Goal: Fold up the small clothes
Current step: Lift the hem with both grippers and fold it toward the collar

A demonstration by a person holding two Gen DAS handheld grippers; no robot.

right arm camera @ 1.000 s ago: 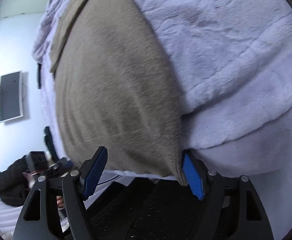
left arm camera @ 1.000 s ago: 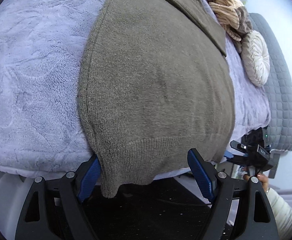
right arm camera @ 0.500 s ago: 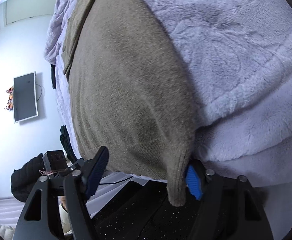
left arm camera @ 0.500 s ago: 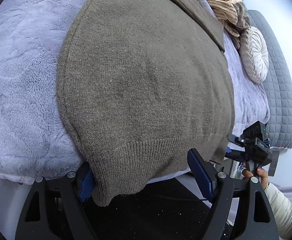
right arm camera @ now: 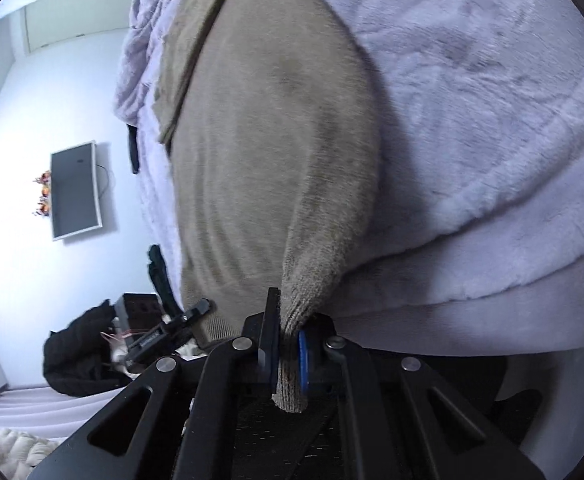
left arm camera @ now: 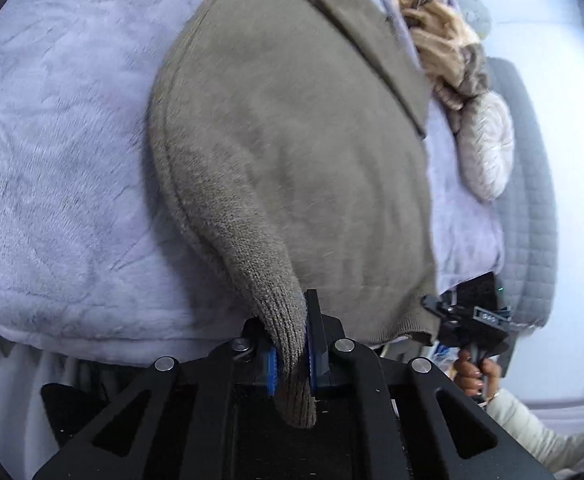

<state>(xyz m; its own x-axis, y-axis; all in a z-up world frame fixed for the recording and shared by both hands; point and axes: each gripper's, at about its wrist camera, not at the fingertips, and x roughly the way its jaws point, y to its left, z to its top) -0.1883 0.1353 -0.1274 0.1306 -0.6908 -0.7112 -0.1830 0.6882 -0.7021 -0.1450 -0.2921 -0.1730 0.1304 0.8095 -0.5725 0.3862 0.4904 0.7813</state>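
In the left wrist view, an olive-brown knitted sweater (left arm camera: pixel 292 152) is seen spread flat on a lilac plush blanket (left arm camera: pixel 59 152) covering a bed, with its ribbed hem hanging over the near edge. The near left corner of that hem is pinched between the blue pads of the left gripper (left arm camera: pixel 292 360), whose jaws are drawn narrow onto the knit. At the far right of the bed, a tan striped garment (left arm camera: pixel 444 48) is seen bunched beside a round cream cushion (left arm camera: pixel 488 148), and a grey quilted cover (left arm camera: pixel 532 200) is visible past them. At the near right, the right gripper (left arm camera: pixel 432 304) is seen at the other hem corner, held by a hand (left arm camera: pixel 474 372) in a cream sleeve.

In the right wrist view, the sweater (right arm camera: pixel 275 140) is seen from its right side on the blanket (right arm camera: pixel 492 120). Its near right hem corner is clamped between the 2 closed jaws of the right gripper (right arm camera: pixel 287 352). To the left, the left gripper (right arm camera: pixel 191 312) is seen at the hem, and a framed screen (right arm camera: pixel 75 190) is mounted on the white wall.
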